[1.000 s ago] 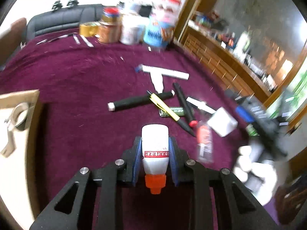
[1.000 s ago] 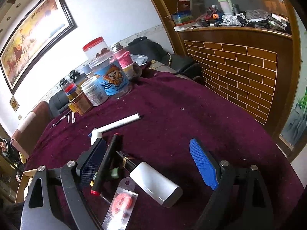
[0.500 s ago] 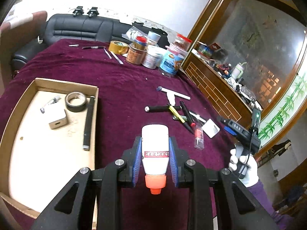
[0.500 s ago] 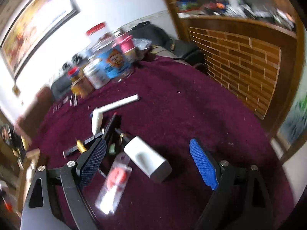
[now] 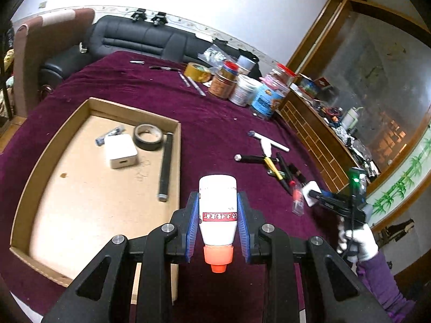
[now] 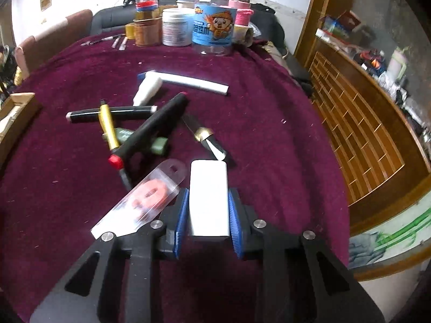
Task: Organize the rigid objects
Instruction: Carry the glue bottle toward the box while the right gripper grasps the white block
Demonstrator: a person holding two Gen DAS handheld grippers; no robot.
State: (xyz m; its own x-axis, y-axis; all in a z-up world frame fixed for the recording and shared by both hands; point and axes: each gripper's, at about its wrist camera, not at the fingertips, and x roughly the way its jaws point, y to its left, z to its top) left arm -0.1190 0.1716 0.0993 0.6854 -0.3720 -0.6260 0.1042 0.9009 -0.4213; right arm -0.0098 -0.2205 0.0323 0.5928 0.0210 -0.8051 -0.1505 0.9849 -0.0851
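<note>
Over the maroon velvet tablecloth (image 5: 221, 123) the left gripper (image 5: 217, 222) hangs above the cloth just right of the cardboard tray (image 5: 177, 161), its blue ribbed pads clamped on a white plastic bottle (image 5: 217, 212). That bottle points back toward the camera, its orange nozzle cap nearest the lens, and a red band of white characters crosses its body, too small to read. Inside the shallow tray lie a white charger block (image 5: 120, 151), a roll of dark tape (image 5: 148, 137), a black cylinder (image 5: 166, 165) along the right wall and a small blue-grey piece I cannot identify.

To the right, a white-gloved hand (image 5: 358, 241) holds the right gripper (image 6: 208, 215) low at the table, its pads pressed against both sides of a smooth white rectangular box (image 6: 208, 197). Whether the box is off the cloth is unclear. Just beside it lies a clear blister pack (image 6: 142, 199) with something orange-red inside. Beyond sit a heap of black markers (image 6: 153, 126), a gold-clipped pen (image 6: 107, 123) and a white T-shaped tool (image 6: 172, 82). Further back stand jars, one with a blue cartoon label (image 6: 214, 31).
</note>
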